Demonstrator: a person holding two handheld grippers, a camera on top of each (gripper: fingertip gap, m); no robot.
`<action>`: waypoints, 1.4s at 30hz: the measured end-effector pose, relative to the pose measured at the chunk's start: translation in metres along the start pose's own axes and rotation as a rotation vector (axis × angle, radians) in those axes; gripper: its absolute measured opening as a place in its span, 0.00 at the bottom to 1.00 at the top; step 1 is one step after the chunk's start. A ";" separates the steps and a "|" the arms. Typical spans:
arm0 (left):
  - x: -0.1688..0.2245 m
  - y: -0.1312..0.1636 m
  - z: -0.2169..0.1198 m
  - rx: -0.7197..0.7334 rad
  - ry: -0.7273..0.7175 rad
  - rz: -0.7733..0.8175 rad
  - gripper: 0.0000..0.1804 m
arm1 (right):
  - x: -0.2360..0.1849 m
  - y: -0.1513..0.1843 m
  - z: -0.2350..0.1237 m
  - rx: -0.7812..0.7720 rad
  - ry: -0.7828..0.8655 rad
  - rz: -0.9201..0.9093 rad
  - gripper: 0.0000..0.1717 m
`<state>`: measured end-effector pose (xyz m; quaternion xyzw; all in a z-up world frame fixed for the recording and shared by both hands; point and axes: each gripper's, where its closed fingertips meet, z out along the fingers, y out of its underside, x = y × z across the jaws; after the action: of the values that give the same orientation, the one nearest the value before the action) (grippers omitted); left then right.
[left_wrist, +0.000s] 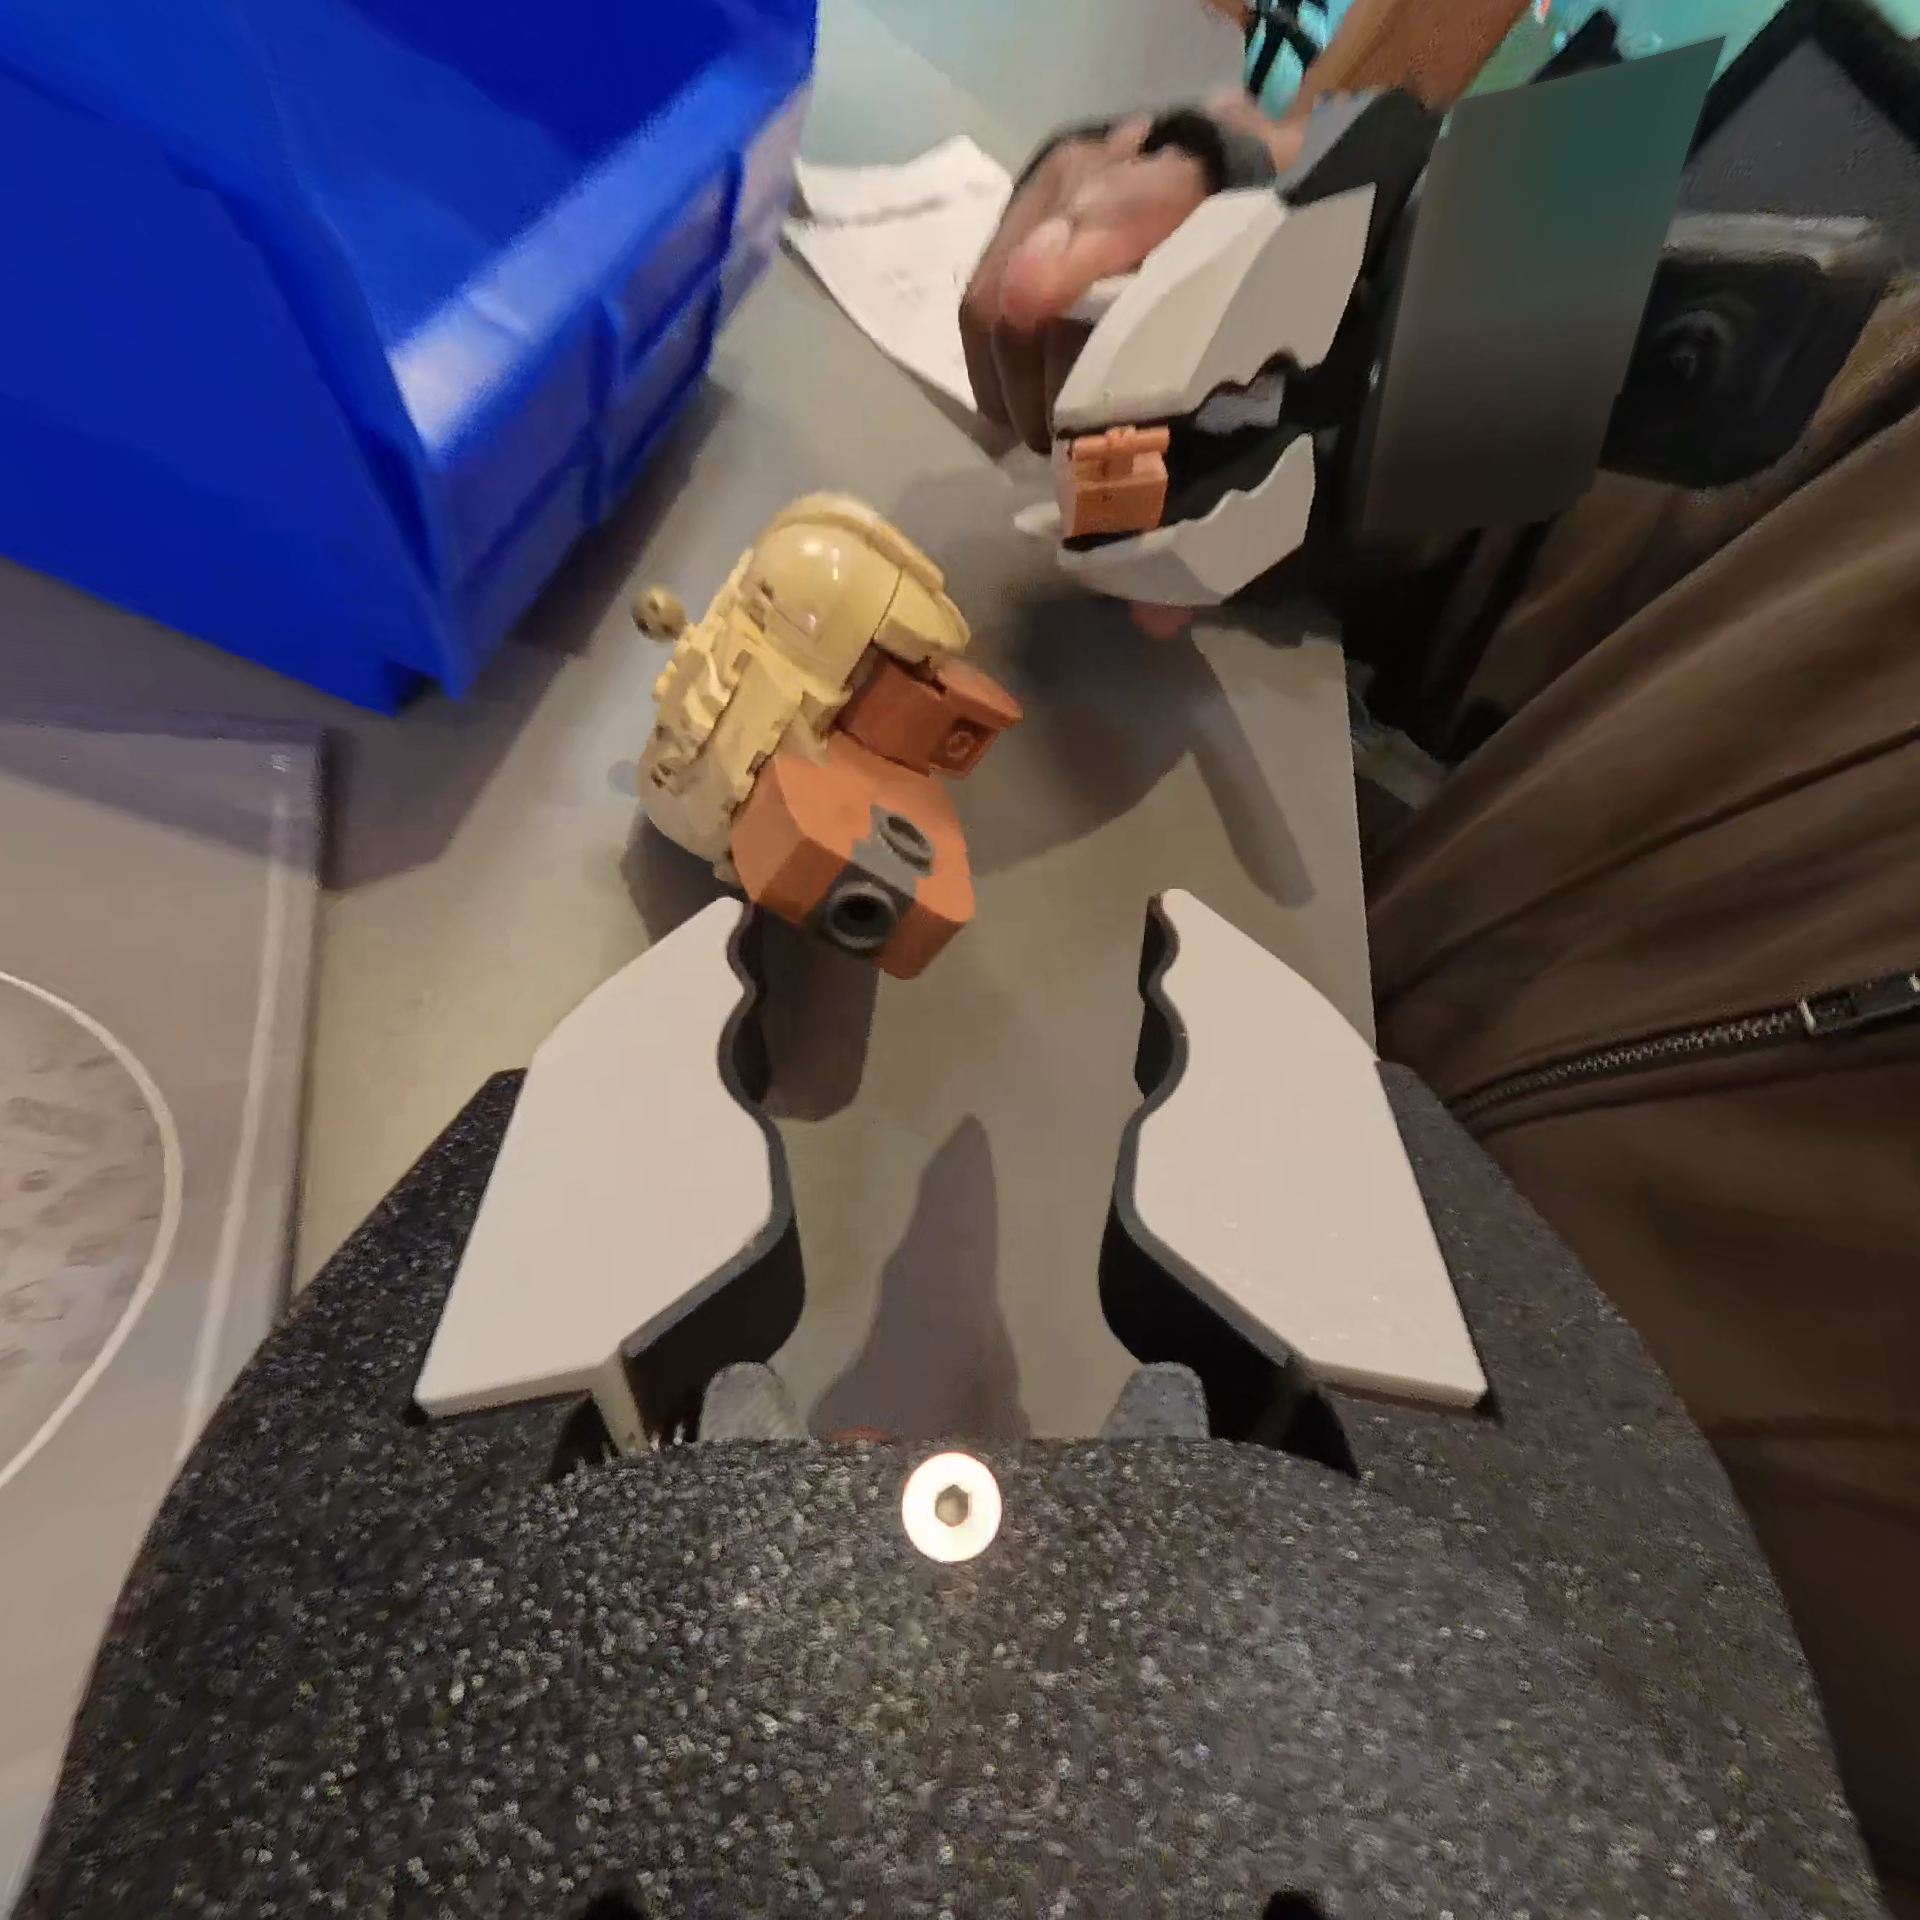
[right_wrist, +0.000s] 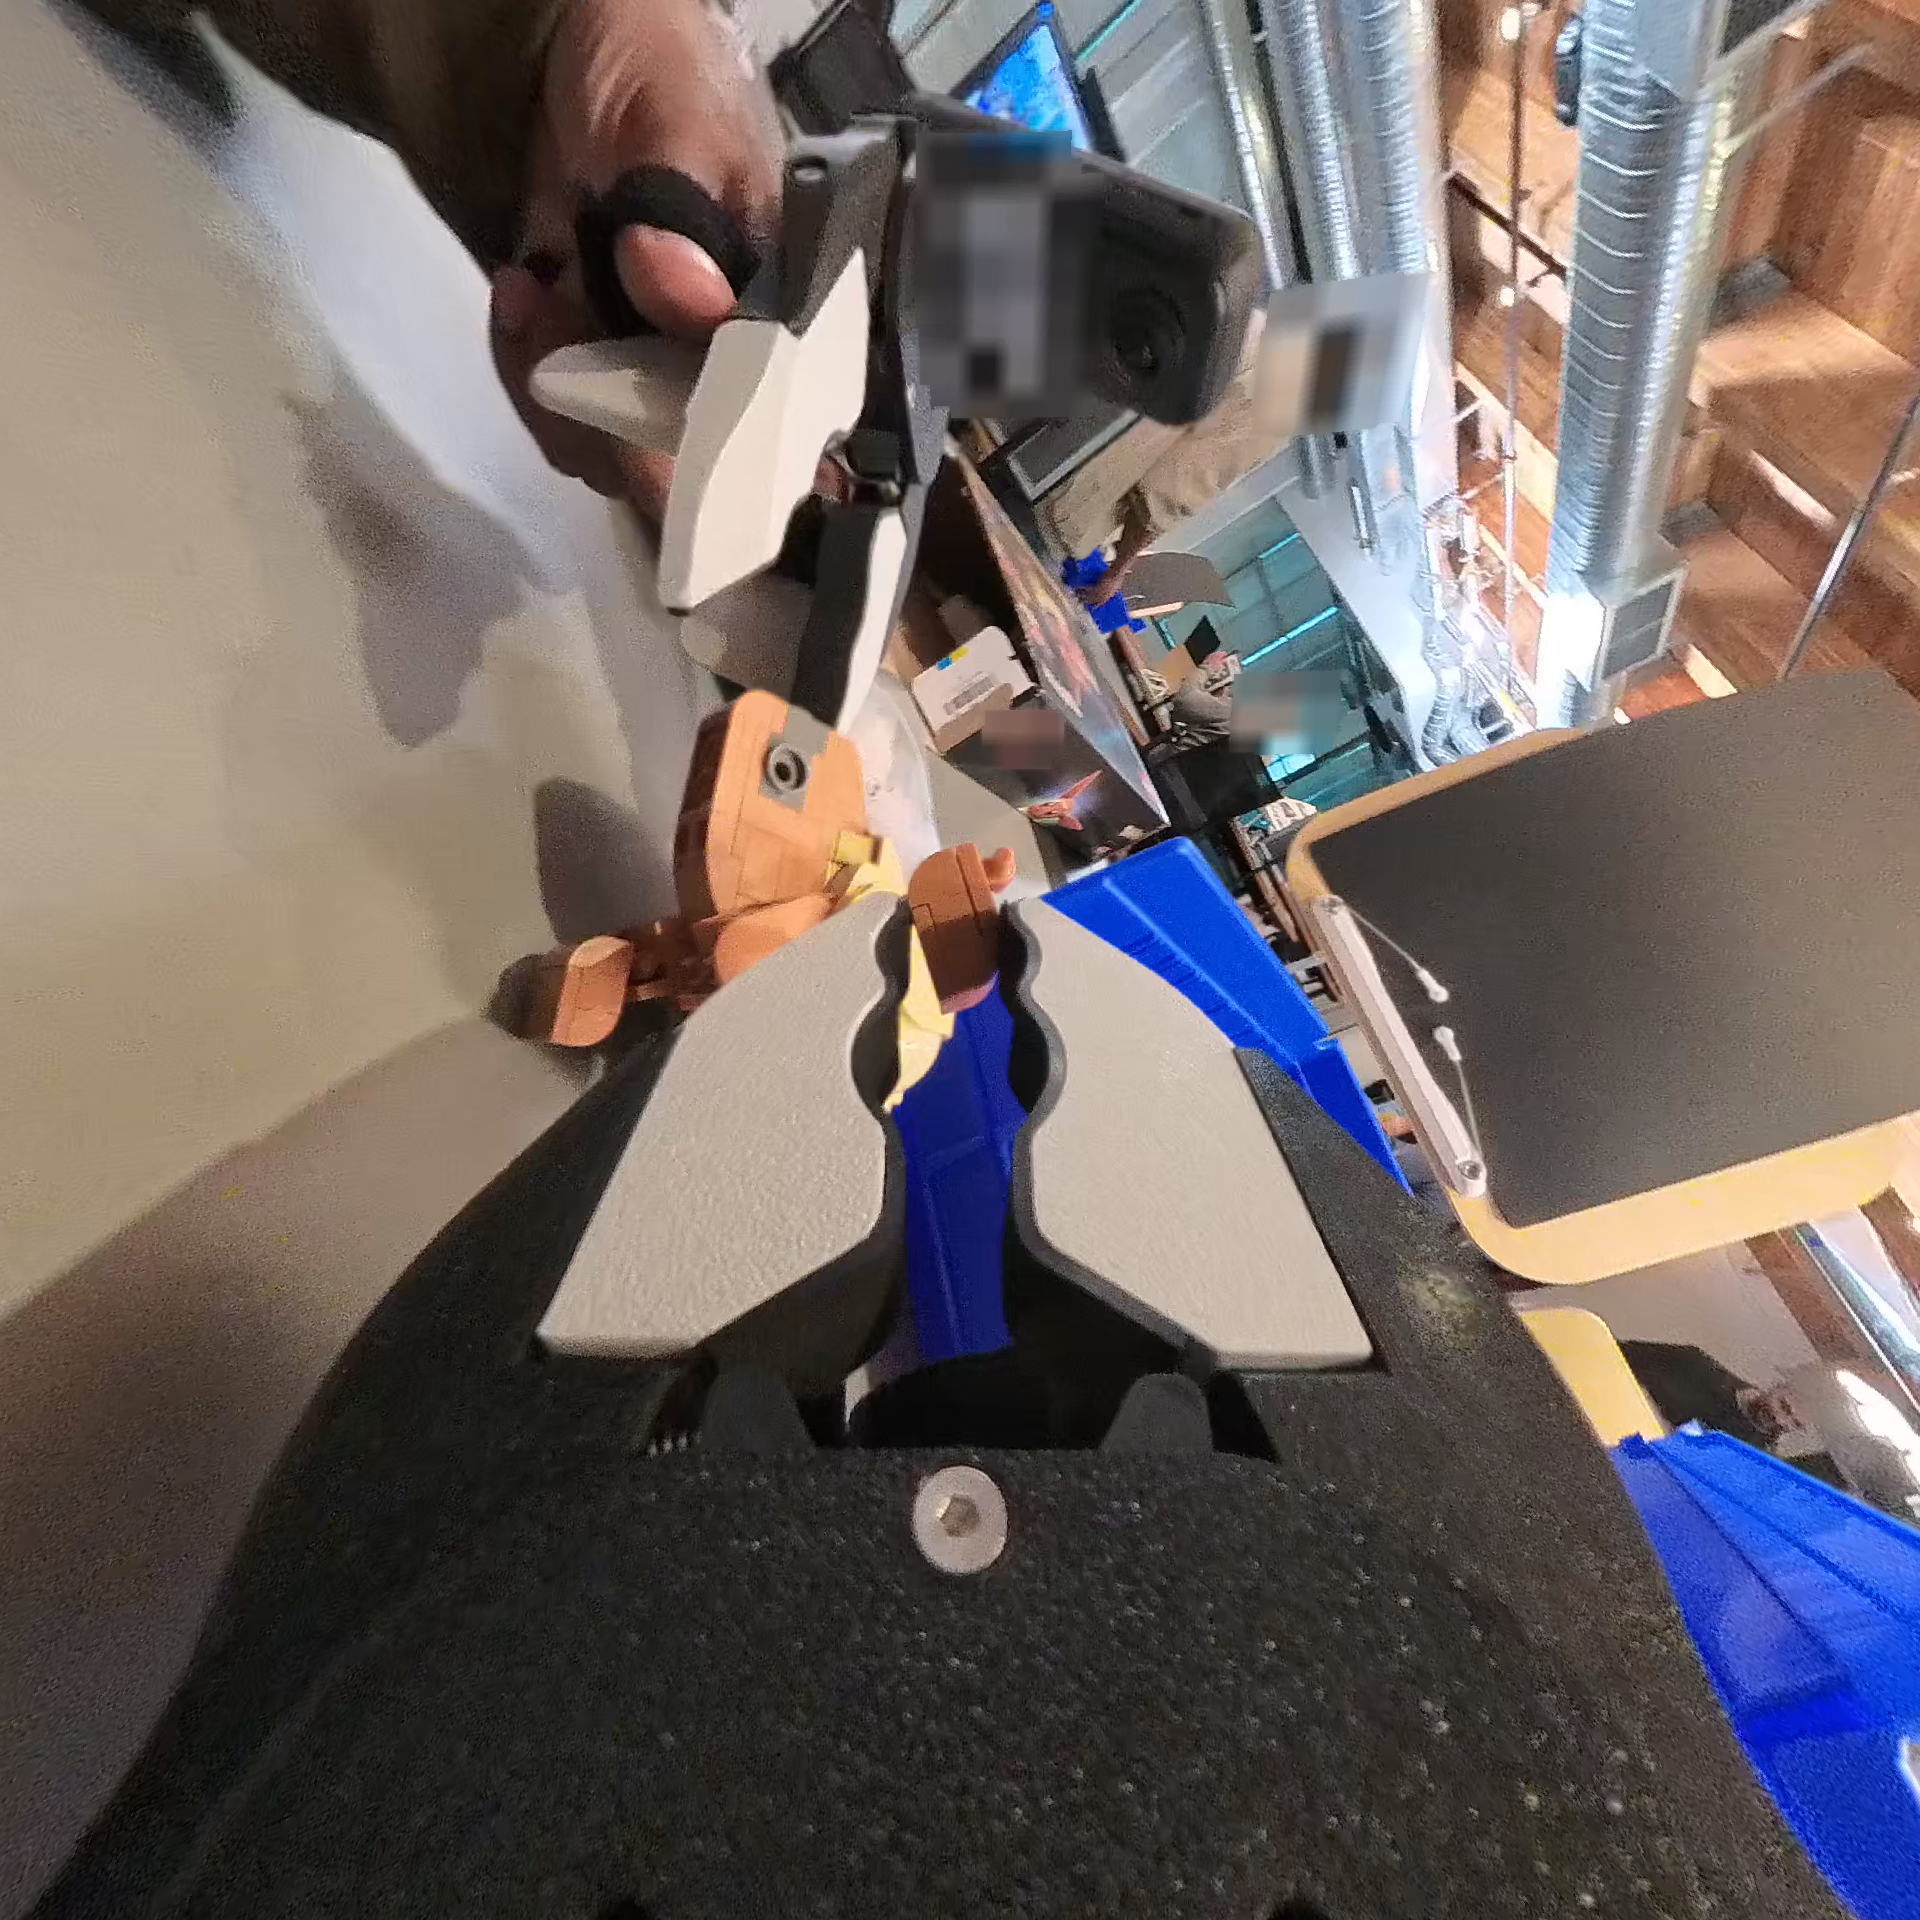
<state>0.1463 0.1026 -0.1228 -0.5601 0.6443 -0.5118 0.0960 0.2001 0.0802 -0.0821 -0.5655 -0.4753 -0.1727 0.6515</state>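
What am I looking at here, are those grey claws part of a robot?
No robot: a person holds a two-fingered grabbing tool in each hand, and each tool carries a camera looking along its fingers. One picture comes from the left gripper, whose fingers stand wide open with nothing between them. Just ahead of it, a tan and brown toy figure built of bricks lies on the grey table, beside a blue bin. The other picture comes from the right gripper, seen in the left picture held in the person's hand. It is closed on a small brown brick piece, apart from the figure.
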 end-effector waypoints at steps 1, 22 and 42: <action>0.000 -0.007 -0.005 0.035 -0.015 0.003 0.40 | 0.004 -0.001 0.000 0.004 0.015 0.017 0.09; 0.074 -0.155 -0.015 0.141 -0.015 0.177 0.19 | 0.097 -0.071 0.015 0.026 0.059 -0.470 0.09; 0.053 -0.151 -0.016 0.482 0.240 0.096 0.10 | 0.094 -0.053 0.026 0.045 -0.113 -0.372 0.08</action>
<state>0.2106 0.0908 0.0235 -0.4253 0.5363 -0.7081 0.1735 0.1949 0.1169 0.0229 -0.4621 -0.6111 -0.2476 0.5931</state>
